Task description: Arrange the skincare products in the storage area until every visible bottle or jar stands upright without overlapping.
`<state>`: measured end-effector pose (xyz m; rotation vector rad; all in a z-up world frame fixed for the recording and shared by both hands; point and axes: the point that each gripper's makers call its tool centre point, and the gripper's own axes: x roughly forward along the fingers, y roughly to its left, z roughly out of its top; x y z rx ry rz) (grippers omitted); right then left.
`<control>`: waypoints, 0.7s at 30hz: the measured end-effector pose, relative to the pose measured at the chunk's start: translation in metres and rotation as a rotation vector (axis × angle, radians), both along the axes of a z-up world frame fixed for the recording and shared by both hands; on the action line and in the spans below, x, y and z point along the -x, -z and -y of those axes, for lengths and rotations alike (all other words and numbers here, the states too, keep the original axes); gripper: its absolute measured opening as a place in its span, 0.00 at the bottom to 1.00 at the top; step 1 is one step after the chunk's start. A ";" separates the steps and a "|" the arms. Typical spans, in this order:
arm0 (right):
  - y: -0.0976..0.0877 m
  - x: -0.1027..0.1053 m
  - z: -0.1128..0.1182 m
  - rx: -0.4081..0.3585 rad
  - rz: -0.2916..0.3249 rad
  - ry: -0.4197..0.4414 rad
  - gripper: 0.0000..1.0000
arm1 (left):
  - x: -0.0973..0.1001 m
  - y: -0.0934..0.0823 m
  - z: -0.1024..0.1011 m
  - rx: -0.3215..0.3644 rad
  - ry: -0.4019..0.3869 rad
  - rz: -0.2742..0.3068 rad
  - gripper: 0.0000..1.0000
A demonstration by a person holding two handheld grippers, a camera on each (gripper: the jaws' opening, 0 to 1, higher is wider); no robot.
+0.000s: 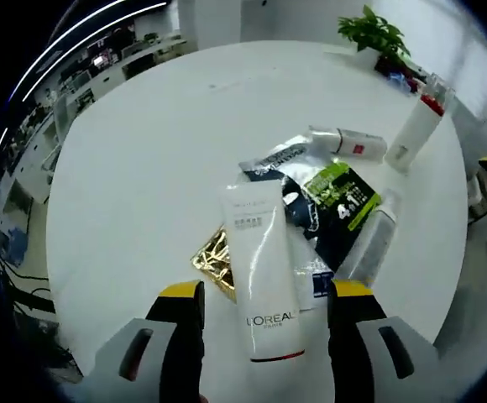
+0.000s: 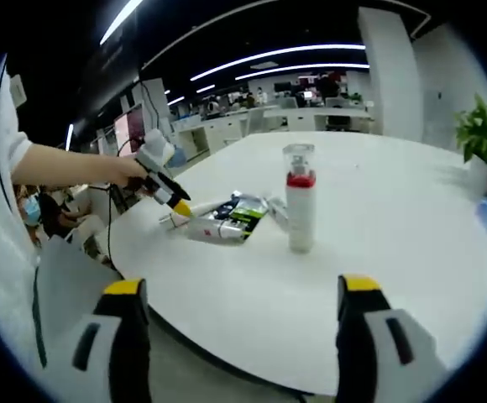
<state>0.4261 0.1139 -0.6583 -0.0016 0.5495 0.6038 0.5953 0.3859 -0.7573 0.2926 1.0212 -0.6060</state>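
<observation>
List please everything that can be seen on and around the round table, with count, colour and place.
L'Oreal tube: 1, white, lying flat on the pile, between the left gripper's jaws.
Sachets: several, black, green and silver, overlapping under the tube.
Gold packet: 1, gold, left of the tube, partly under it.
Small tube: 1, white with red mark, lying beyond the pile.
Clear bottle: 1, translucent, lying right of the pile.
Tall bottle: 1, white with red band and clear cap, standing upright.
Plant: 1, green, far table edge.
Round table: 1, white.
Left gripper: yellow-tipped jaws, open.
Right gripper: yellow-tipped jaws, open, over the table edge.
</observation>
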 end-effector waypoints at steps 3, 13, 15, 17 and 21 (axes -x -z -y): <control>0.001 0.000 0.000 0.004 -0.002 0.001 0.94 | 0.000 0.004 0.002 -0.007 0.008 -0.013 0.55; 0.002 -0.001 0.002 0.006 -0.009 0.012 0.94 | -0.009 0.013 -0.001 -0.031 0.007 -0.023 0.52; 0.002 -0.001 0.002 0.008 -0.010 0.013 0.94 | -0.010 0.012 -0.002 -0.039 0.008 -0.018 0.50; 0.002 -0.001 0.002 0.008 -0.010 0.014 0.94 | -0.010 0.012 -0.002 -0.041 0.000 -0.017 0.48; 0.003 -0.001 0.002 0.009 -0.010 0.016 0.93 | -0.010 0.012 -0.002 -0.046 -0.001 -0.010 0.48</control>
